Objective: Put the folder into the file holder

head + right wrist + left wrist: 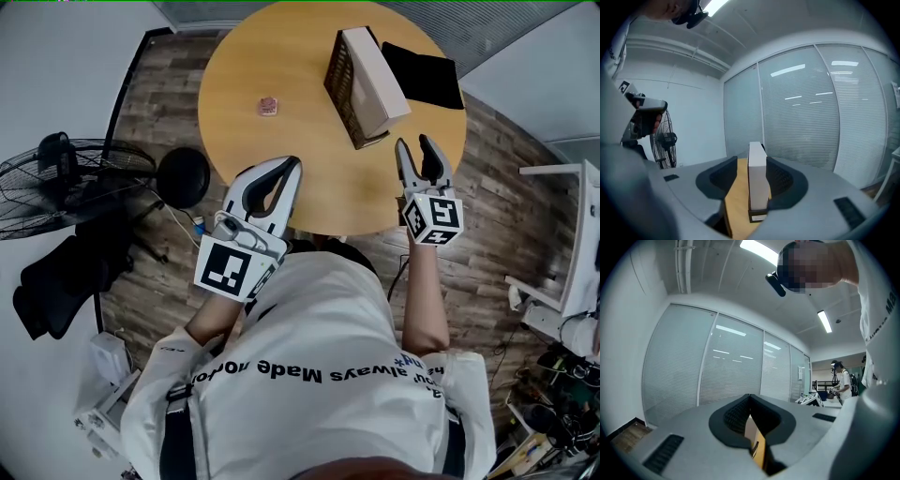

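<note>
A dark mesh file holder [341, 82] stands on the round wooden table [281, 56] with a thick white folder [375, 80] upright in it. A flat black folder [424, 75] lies on the table just behind and to the right. My right gripper [419, 148] hovers by the holder's near end, jaws apart and empty. In the right gripper view the white folder [757, 183] and the holder's front [757, 216] show ahead between the jaws of the right gripper [751, 164], untouched. My left gripper [292, 165] is over the table's near edge with its tips together, holding nothing; in its own view the left gripper [750, 397] shows the same.
A small pink object [268, 106] sits left of the holder. On the floor at the left are a fan [66, 183] and a round black base [183, 176]. White furniture [572, 253] stands at the right. A person [843, 380] stands far off.
</note>
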`<action>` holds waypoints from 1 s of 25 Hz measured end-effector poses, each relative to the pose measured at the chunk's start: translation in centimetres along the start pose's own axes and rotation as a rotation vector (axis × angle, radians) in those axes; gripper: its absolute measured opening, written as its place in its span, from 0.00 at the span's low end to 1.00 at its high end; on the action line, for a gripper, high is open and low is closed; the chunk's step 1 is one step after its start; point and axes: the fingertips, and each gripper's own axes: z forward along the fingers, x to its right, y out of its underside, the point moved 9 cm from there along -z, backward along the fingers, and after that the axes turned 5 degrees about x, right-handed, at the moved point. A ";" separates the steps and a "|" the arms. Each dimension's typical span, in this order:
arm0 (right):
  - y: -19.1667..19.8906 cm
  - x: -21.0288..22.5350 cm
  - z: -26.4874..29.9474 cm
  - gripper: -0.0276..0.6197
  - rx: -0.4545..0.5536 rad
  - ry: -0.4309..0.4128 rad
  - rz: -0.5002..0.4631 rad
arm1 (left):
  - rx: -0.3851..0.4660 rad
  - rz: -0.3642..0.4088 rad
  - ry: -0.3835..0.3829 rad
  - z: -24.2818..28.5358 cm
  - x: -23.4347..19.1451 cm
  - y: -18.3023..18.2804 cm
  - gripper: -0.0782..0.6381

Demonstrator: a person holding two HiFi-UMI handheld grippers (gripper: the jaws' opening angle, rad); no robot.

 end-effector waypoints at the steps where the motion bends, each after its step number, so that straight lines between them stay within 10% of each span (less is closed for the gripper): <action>1: -0.5 -0.1 -0.3 0.36 0.010 -0.004 -0.003 | 0.001 0.000 0.001 0.0 0.1 0.0 0.14; 25: -10.4 -3.5 -6.4 0.20 0.142 -0.186 -0.024 | 0.014 0.020 0.033 1.4 2.0 -0.9 0.14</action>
